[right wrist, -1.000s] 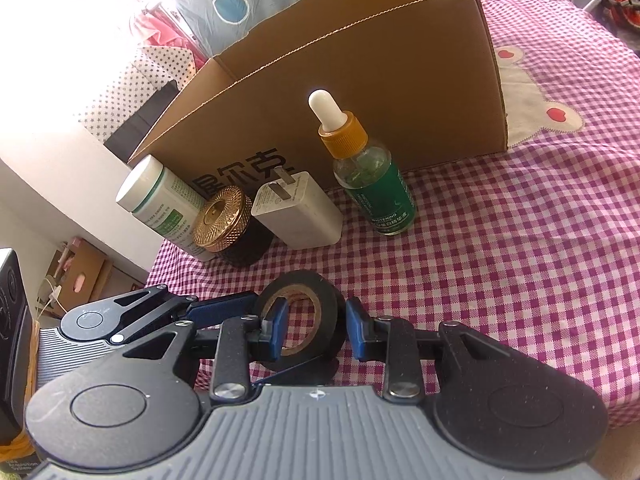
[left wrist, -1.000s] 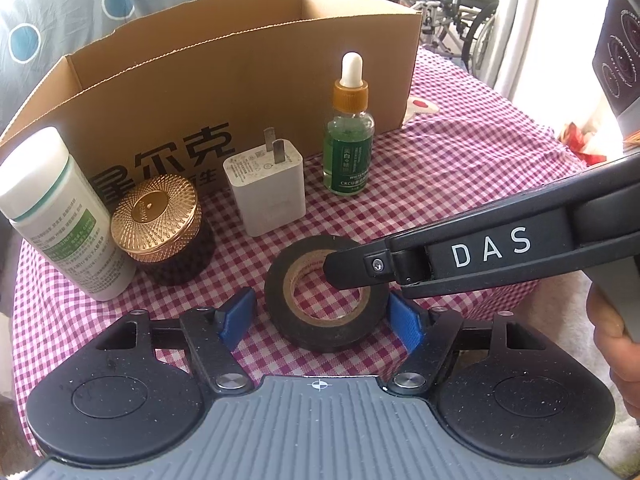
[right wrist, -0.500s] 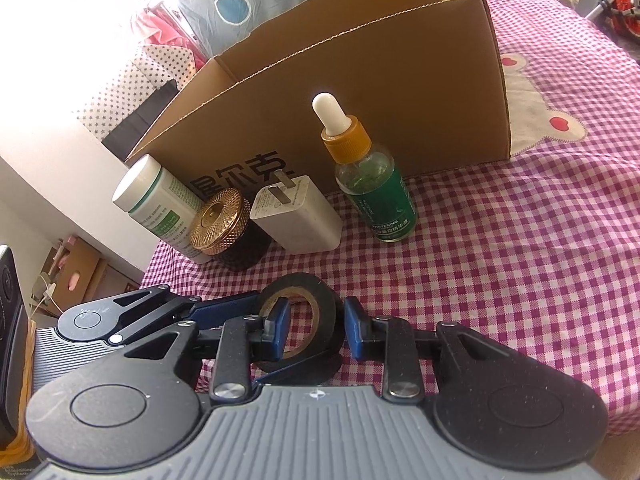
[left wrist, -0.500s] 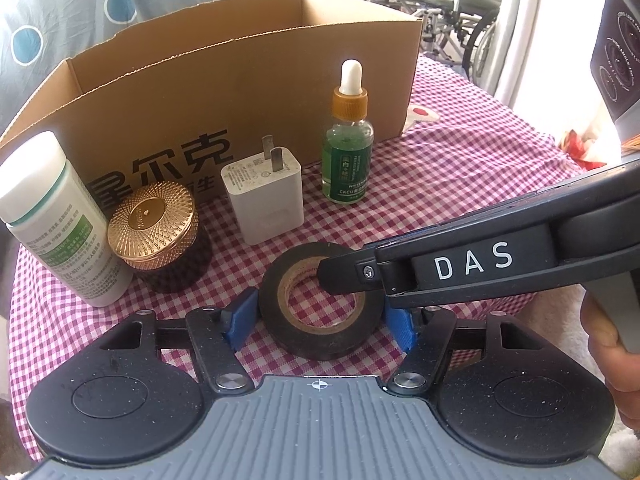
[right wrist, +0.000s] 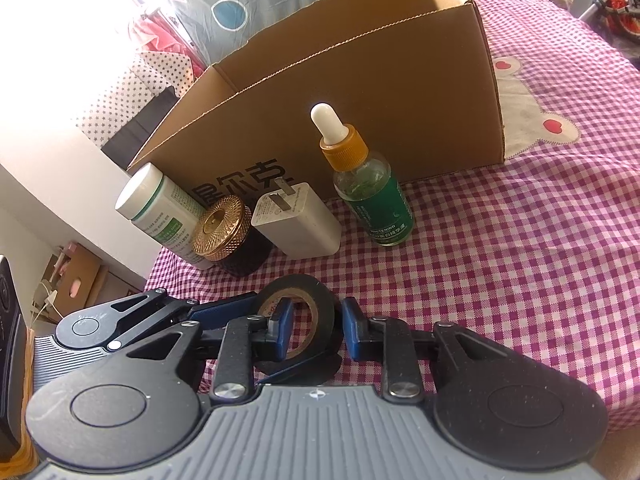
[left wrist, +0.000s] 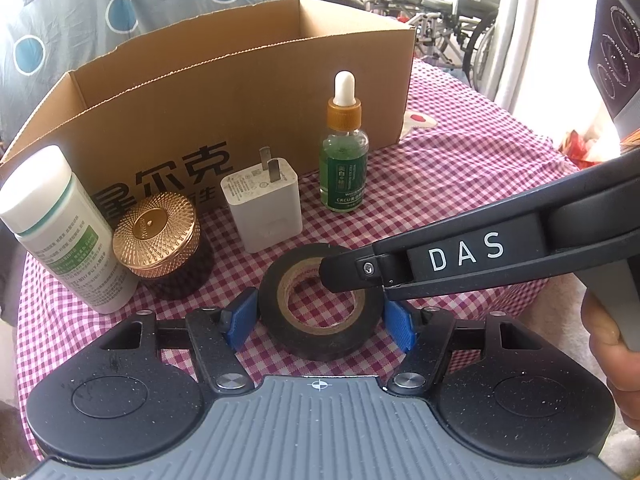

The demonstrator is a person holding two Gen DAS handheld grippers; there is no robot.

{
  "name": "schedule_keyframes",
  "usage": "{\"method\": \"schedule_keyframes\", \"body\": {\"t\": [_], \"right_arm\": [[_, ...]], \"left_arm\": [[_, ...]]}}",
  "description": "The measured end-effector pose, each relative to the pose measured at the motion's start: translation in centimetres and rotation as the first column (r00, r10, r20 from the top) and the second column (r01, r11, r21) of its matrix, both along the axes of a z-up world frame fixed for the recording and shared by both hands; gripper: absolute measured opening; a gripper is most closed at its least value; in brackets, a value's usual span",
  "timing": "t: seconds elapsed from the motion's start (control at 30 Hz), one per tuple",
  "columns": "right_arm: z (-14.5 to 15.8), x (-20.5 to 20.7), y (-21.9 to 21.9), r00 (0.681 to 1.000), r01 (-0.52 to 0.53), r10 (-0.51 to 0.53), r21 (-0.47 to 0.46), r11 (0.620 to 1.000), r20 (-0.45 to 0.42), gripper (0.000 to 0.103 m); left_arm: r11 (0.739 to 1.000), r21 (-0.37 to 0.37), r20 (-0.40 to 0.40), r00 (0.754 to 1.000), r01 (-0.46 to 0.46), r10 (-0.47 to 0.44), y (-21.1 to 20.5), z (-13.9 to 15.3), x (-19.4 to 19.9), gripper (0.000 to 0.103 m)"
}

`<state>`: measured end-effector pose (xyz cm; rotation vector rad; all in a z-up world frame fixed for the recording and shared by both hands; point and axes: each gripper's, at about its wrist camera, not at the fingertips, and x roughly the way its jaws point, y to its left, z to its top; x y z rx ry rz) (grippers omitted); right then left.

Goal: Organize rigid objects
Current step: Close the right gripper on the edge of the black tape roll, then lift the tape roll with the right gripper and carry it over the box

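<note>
Gripping the black tape roll on the checked worktop is the step in hand: left tongs bracket its outer rim at medium width, narrower than a second ago, pads just beside it. Right tongs are closing on its wall, one pad inside the hole. Next: lift it into the cardboard box behind.

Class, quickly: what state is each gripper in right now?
Left gripper: pads flank the tape roll, grip unclear.
Right gripper: closing across the roll's wall.
</note>
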<state>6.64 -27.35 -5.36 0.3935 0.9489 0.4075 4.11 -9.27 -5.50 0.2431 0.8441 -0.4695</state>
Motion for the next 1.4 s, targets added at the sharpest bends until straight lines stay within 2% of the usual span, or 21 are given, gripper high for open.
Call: {"method": "schedule_keyframes", "body": {"t": [0.83,1.0,1.13,1.27,1.4], "right_arm": [[3.1,-2.5,0.3,0.997,0.022,-0.022,0.005,1.0,0.075,0.029],[6.5,-2.7,1.1,0.986,0.005,-0.002,-0.017,1.0,0.168,0.029],[10.1,-1.6,1.8,0.965,-0.029,0.036,-0.031,0.999,0.26,0.029],[14.0,1.0,2.7,0.941,-0.068,0.081,-0.049,0.996,0.329,0.029],[16.6,5.5,3.1,0.937,-0.112,0.128,-0.065,0.991,0.326,0.029]], "left_arm": [[1.0,-0.015,0.085,0.996,-0.014,0.015,-0.1,2.6,-2.2,0.067],[0.999,-0.035,0.165,0.986,-0.029,0.035,0.6,5.9,-2.4,0.067],[0.997,-0.06,0.237,0.97,-0.045,0.058,1.6,9.6,-1.4,0.067],[0.997,-0.05,0.292,0.954,-0.058,0.071,2.0,13.0,0.7,0.067],[0.998,-0.026,0.307,0.949,-0.065,0.07,1.9,15.1,4.1,0.067]]}}
